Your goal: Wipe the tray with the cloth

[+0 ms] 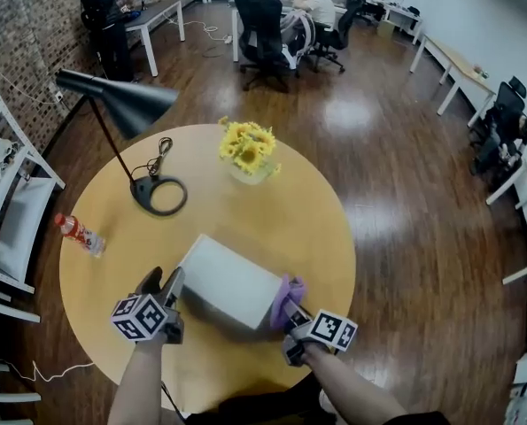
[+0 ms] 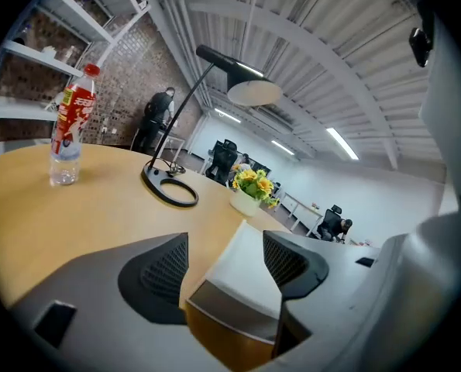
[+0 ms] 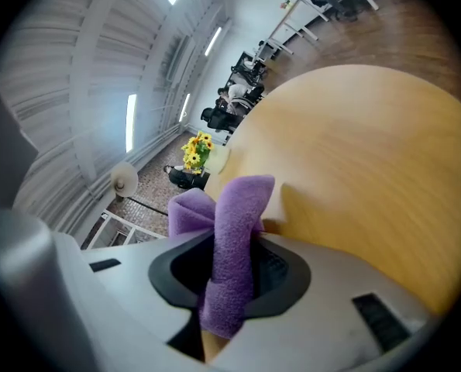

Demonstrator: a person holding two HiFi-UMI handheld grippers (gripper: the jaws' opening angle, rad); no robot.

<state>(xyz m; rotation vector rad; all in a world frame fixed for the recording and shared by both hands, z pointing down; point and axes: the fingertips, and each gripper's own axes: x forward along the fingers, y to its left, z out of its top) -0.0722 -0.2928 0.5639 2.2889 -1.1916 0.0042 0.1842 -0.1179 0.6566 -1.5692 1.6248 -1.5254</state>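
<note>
Right now my left gripper (image 2: 226, 266) is wide open, its 2 jaws standing apart with the near left corner of the white tray (image 1: 228, 282) reaching in between them; neither pad presses on it. My right gripper (image 3: 230, 277) is closed on the purple cloth (image 3: 234, 239), which is pinched between the 2 pads in a folded bunch that sticks out above them and hangs a little below. From the head view, the tray lies flat on the round wooden desk (image 1: 281, 211), close to the edge nearest me and turned at an angle, with my left gripper at its left end and my right gripper at its right end. The cloth sits right against the tray's right end, though I cannot tell whether it presses on the surface. Farther back on the desk, a black lamp (image 1: 121, 104) stands to the left with its ring-shaped base on the wood, and a small pot of yellow flowers (image 1: 248, 149) stands well beyond the tray. A plastic bottle (image 1: 81, 235) with a red label and red cap is near the desk's left edge, well apart from the tray.
</note>
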